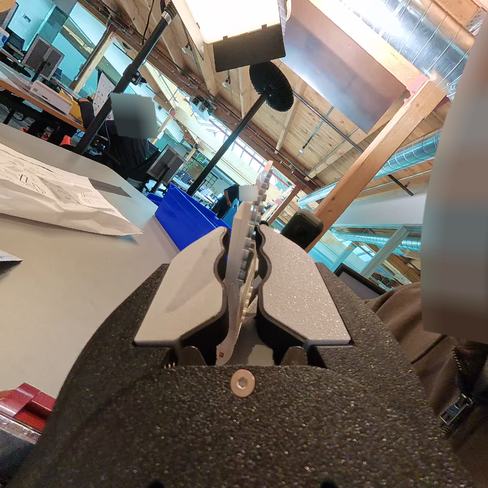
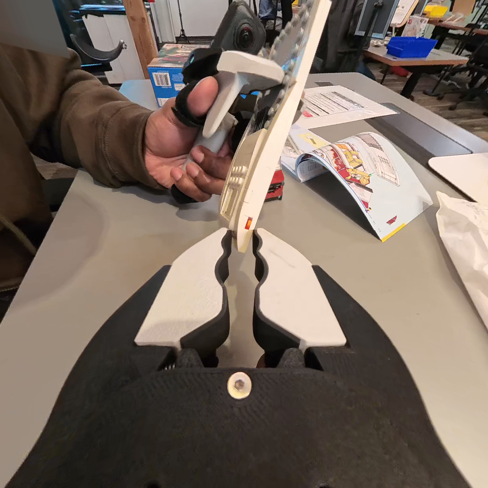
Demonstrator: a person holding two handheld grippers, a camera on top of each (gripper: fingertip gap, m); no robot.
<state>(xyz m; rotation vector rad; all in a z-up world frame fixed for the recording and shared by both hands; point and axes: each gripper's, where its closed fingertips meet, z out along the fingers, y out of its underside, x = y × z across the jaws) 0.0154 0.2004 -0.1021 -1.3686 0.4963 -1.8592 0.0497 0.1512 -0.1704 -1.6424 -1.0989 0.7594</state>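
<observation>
A long white brick-built plate (image 2: 266, 148) with grey studs on one face stands tilted in the air above the grey table (image 2: 132, 237). My left gripper (image 1: 242, 231) is shut on its middle. The plate (image 1: 241, 250) runs through the gap between both fingers. In the right wrist view a hand (image 2: 179, 148) holds that gripper, and one of its fingers (image 2: 248, 68) lies against the studded face. My right gripper (image 2: 240, 232) is shut on the plate's lower end, just below a small orange piece (image 2: 248, 223).
An open instruction booklet (image 2: 369, 169) and a small red brick block (image 2: 274, 187) lie beyond the plate. A white paper bag (image 2: 464, 237) lies at the right. A blue box (image 2: 165, 79) stands at the back. Blue bins (image 1: 184, 216) and a printed paper bag (image 1: 52, 195) show in the left wrist view. My right fingertips sit around 9 cm from my left ones.
</observation>
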